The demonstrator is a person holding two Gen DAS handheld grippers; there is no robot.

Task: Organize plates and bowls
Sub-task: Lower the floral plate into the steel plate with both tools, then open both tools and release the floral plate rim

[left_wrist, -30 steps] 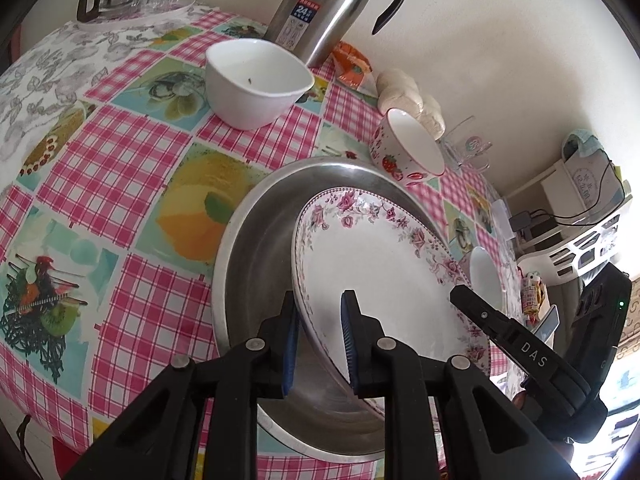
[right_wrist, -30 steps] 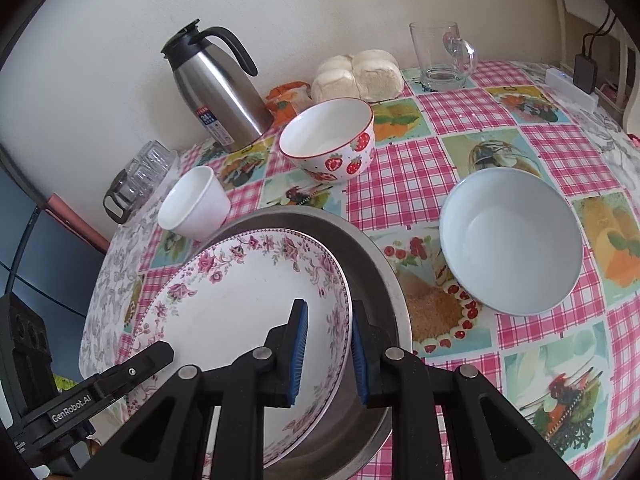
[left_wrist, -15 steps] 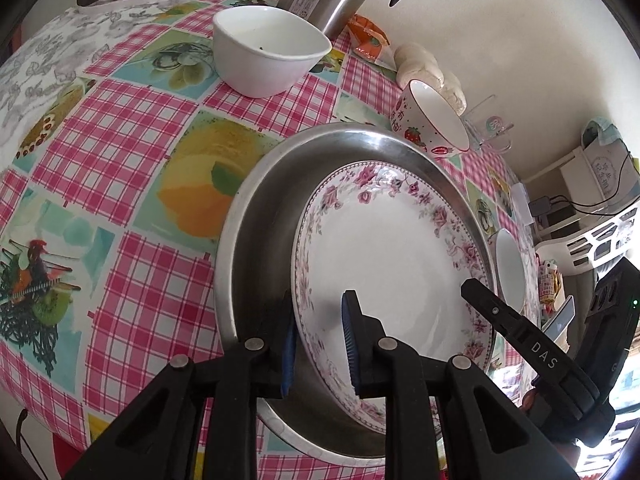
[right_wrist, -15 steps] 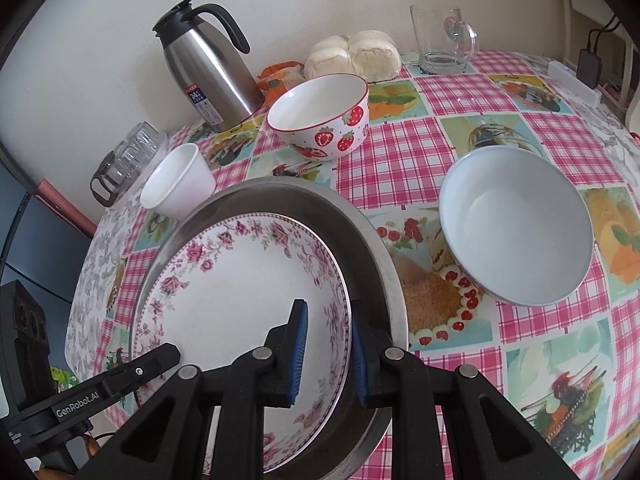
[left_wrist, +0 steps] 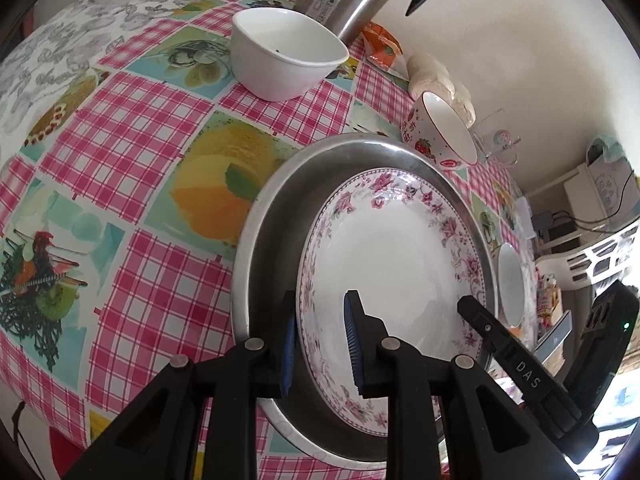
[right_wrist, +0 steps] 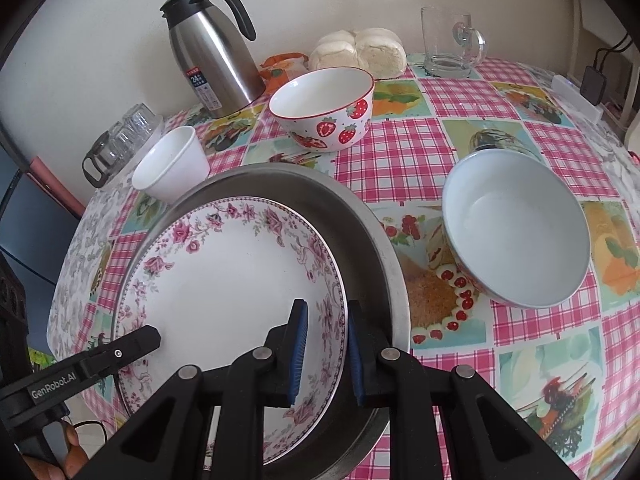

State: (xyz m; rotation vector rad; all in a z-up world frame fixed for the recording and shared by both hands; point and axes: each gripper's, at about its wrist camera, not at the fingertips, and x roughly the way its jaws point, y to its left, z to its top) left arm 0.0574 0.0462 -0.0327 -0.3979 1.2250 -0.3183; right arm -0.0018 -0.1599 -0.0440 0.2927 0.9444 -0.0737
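Floral-rimmed white plate: sits low and centre in both frames, inside the round steel pan, which rests on the checked tablecloth.
Left gripper: our jaws straddle the plate's near rim at a narrow gap; we cannot tell whether the pads bite.
Right gripper: same on the opposite rim, likewise unclear.
Done: we judge one plate nested in the pan.
Left: strawberry-print bowl, pale blue bowl and small white bowl stand loose.
Around: steel thermos jug, glass mug, bread rolls along the top.
Obstruction: nothing blocks the bowls.
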